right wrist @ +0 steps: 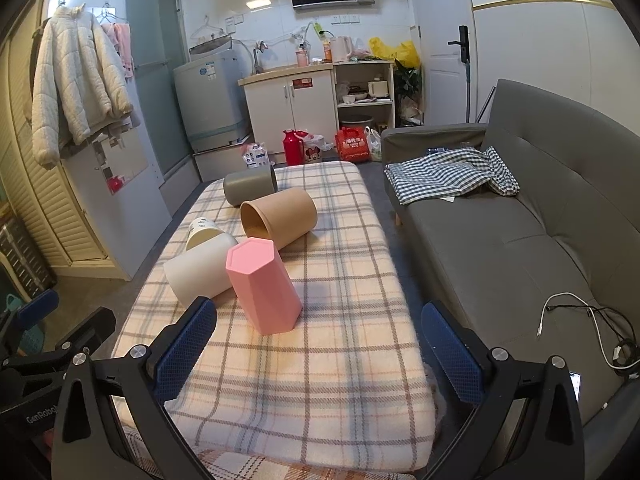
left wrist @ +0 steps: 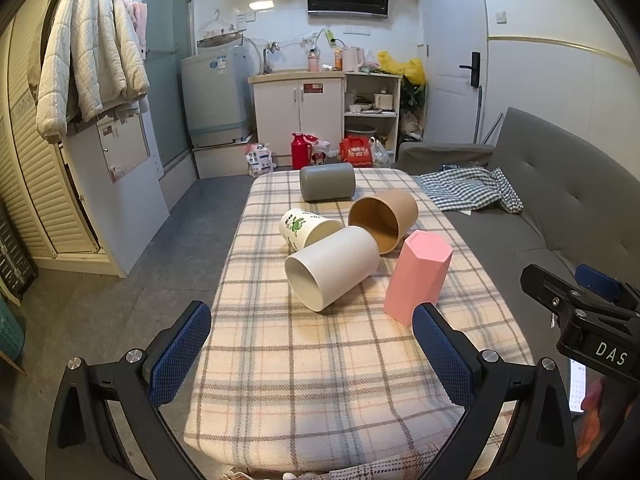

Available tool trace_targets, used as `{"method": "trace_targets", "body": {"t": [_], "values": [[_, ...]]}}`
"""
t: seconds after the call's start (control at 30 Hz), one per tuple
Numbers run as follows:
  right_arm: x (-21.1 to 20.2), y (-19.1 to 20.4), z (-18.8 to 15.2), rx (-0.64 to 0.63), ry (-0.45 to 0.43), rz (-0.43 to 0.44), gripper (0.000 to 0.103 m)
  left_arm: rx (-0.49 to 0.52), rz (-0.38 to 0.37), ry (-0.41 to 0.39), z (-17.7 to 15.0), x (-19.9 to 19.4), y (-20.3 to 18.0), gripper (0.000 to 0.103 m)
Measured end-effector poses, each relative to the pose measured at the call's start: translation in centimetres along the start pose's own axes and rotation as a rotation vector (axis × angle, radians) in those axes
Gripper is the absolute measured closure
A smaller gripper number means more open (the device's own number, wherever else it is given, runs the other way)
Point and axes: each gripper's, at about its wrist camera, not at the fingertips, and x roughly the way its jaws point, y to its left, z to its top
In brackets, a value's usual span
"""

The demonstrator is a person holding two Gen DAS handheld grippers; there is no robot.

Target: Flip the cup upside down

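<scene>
Several cups sit on a plaid-covered table (left wrist: 320,360). A pink hexagonal cup (left wrist: 418,282) (right wrist: 262,286) stands upside down, closed end up. A white cup (left wrist: 332,272) (right wrist: 198,276), a brown cup (left wrist: 384,218) (right wrist: 280,218), a grey cup (left wrist: 327,181) (right wrist: 250,187) and a printed cup (left wrist: 306,228) (right wrist: 202,232) lie on their sides. My left gripper (left wrist: 312,354) is open and empty, short of the white cup. My right gripper (right wrist: 320,354) is open and empty, just short of the pink cup.
A grey sofa (right wrist: 520,220) runs along the table's right side, with a checked cloth (right wrist: 448,174) and a white cable (right wrist: 580,320) on it. Cabinets, a washing machine (left wrist: 216,96) and bags stand beyond the table's far end. A louvred door (left wrist: 36,200) is at left.
</scene>
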Motion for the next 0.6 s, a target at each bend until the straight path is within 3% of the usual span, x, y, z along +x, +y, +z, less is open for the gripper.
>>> {"method": "trace_targets", "body": {"t": [0.6], "values": [[0.31, -0.13, -0.25, -0.004, 0.009, 0.0, 0.0, 0.013, 0.0, 0.001, -0.12, 0.23, -0.18, 0.0]]}}
